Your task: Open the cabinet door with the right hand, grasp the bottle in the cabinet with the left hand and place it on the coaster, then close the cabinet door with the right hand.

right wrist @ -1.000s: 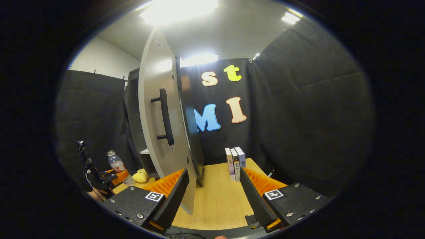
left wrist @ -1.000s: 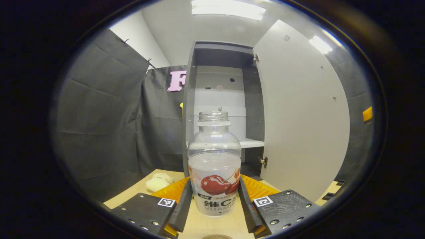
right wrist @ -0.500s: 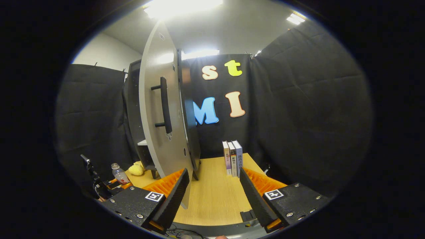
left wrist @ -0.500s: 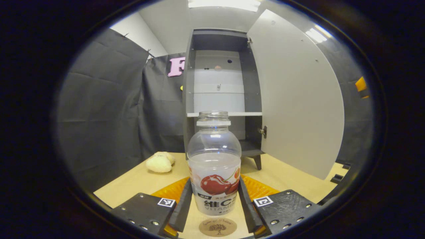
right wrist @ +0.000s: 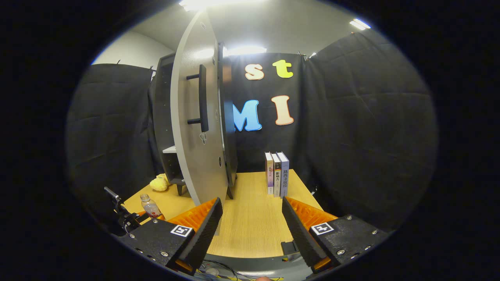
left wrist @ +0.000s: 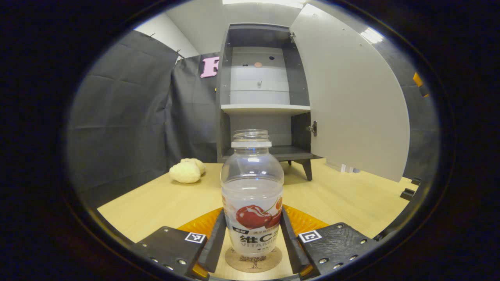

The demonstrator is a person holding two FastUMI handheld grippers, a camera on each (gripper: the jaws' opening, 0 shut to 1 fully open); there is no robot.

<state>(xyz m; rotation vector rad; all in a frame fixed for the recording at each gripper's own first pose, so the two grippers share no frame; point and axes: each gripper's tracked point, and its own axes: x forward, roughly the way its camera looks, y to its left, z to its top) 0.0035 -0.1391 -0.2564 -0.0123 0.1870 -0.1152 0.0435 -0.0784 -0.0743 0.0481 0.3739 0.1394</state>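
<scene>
The left gripper (left wrist: 253,238) is clenched on the drink bottle (left wrist: 252,195), one finger pressing each side of its labelled lower body, and the bottle stands upright with its base over the round coaster (left wrist: 253,260) on the desk (left wrist: 164,203). Whether the base is fully seated on the coaster or a shade above it cannot be told from the left gripper view; it looks at or very near contact and roughly centred. The bottle has no cap and is partly filled with clear liquid.

The right gripper (right wrist: 252,230) is released and holds nothing, its fingers spread wide over the desk, well short of the cabinet door (right wrist: 195,128).

As for progress: the door stands swung wide open, so the first step is done. The cabinet (left wrist: 258,93) interior shows bare shelves and the bottle is out of it, so the grasp and carry are done too. The placing looks nearly complete; what is left of it is to settle the bottle, let go, and draw the left gripper back without tipping the open bottle.

After that the whole last step is outstanding: the right gripper must go to the door, likely by its dark bar handle (right wrist: 202,98), and swing it closed. A yellowish plush toy (left wrist: 186,171) lies on the desk near the cabinet's foot, and three books (right wrist: 276,173) stand upright beyond the door; neither seems to lie in the door's path.
</scene>
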